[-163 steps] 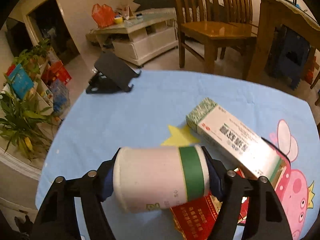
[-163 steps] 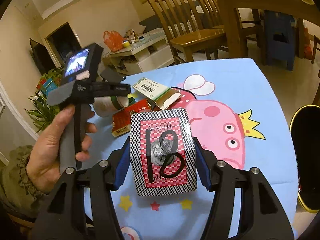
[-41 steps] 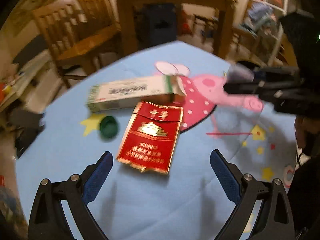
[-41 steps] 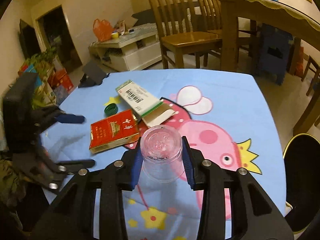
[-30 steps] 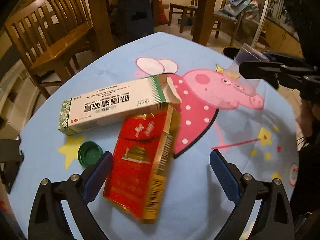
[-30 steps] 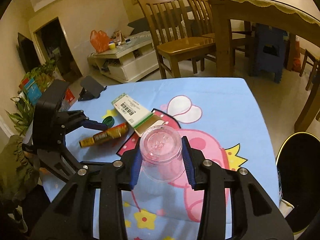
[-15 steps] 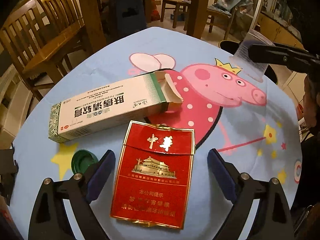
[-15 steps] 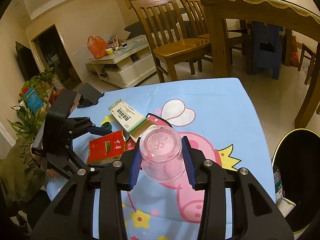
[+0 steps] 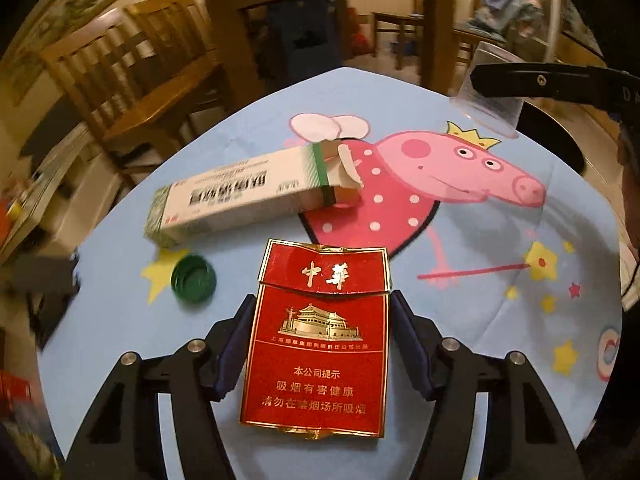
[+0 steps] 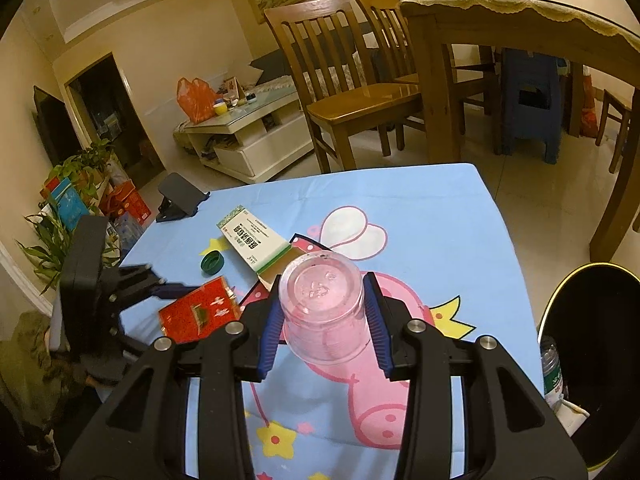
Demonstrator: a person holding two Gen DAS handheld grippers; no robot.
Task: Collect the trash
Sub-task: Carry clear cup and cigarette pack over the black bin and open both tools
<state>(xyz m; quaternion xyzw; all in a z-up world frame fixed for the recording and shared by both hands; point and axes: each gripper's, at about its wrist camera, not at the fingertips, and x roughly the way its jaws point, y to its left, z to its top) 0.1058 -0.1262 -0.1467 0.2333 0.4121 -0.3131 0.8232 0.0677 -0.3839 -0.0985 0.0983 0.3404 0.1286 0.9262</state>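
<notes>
My left gripper (image 9: 322, 308) is shut on a red cigarette pack (image 9: 320, 344), its pads against both long sides, over the blue cartoon tablecloth (image 9: 480, 280). The pack also shows in the right wrist view (image 10: 198, 314), lifted a little off the cloth. My right gripper (image 10: 322, 308) is shut on a clear plastic cup (image 10: 322, 312), held above the table; the cup shows at the far right of the left wrist view (image 9: 486, 92). A white and green carton (image 9: 240, 192) with an open flap and a green bottle cap (image 9: 193, 279) lie on the cloth.
A black bin (image 10: 592, 360) with trash inside stands off the table's right edge. A black phone stand (image 10: 178, 196) sits at the far left corner. Wooden chairs (image 10: 352, 92) and a dining table (image 10: 520, 20) stand beyond.
My left gripper has closed from open onto the red cigarette pack and raised it slightly. My right gripper keeps the clear cup and has drifted a little toward the bin side.
</notes>
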